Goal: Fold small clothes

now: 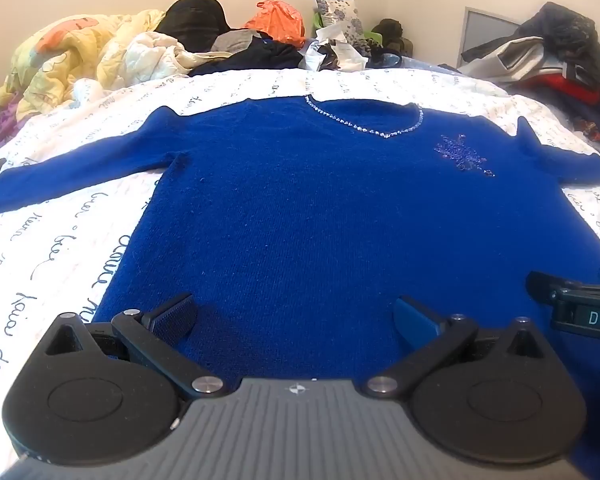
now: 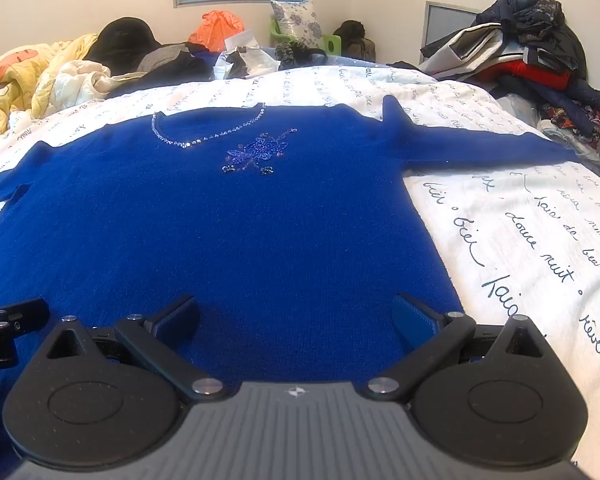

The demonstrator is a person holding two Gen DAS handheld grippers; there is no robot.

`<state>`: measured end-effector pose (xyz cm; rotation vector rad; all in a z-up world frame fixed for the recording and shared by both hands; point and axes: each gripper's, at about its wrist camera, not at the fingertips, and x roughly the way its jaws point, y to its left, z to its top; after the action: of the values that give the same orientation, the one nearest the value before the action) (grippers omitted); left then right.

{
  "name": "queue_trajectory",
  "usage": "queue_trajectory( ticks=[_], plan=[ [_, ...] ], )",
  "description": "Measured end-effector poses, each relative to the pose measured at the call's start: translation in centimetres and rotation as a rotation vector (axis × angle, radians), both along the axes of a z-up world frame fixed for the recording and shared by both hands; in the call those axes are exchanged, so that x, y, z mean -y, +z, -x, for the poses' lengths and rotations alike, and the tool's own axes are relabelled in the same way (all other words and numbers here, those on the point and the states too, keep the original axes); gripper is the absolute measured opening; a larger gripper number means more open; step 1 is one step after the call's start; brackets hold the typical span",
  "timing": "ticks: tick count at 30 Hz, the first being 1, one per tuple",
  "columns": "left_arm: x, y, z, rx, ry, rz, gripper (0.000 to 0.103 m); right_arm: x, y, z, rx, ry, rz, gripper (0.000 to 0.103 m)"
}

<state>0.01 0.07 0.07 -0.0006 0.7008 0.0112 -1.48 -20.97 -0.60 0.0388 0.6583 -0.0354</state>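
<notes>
The left gripper [image 1: 296,316] sits low over the hem of a blue knit sweater [image 1: 320,216], fingers spread wide and holding nothing. The right gripper [image 2: 296,316] is just beside it over the same hem, equally wide apart and empty. The sweater lies flat, front up, on a white bedspread [image 2: 520,240] printed with cursive script, sleeves stretched out to both sides. A beaded trim [image 2: 204,138] rims its neckline, with a sequin motif [image 2: 256,152] just below. Behind the spread are a crumpled yellow quilt [image 1: 60,56], an orange bag [image 1: 276,20] and a heap of dark clothes [image 2: 532,48].
</notes>
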Motion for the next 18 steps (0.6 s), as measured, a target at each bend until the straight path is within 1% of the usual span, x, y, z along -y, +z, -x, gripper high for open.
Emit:
queue_trajectory(
  ticks=[4, 18],
  plan=[
    [0.04, -0.06, 0.21, 0.001, 0.011, -0.004, 0.103, -0.02, -0.01, 0.00, 0.000, 0.000, 0.001, 0.103],
    [-0.16, 0.00, 0.29, 0.002, 0.005, -0.002, 0.103, -0.05, -0.02, -0.01, 0.000, 0.000, 0.001, 0.103]
  ],
)
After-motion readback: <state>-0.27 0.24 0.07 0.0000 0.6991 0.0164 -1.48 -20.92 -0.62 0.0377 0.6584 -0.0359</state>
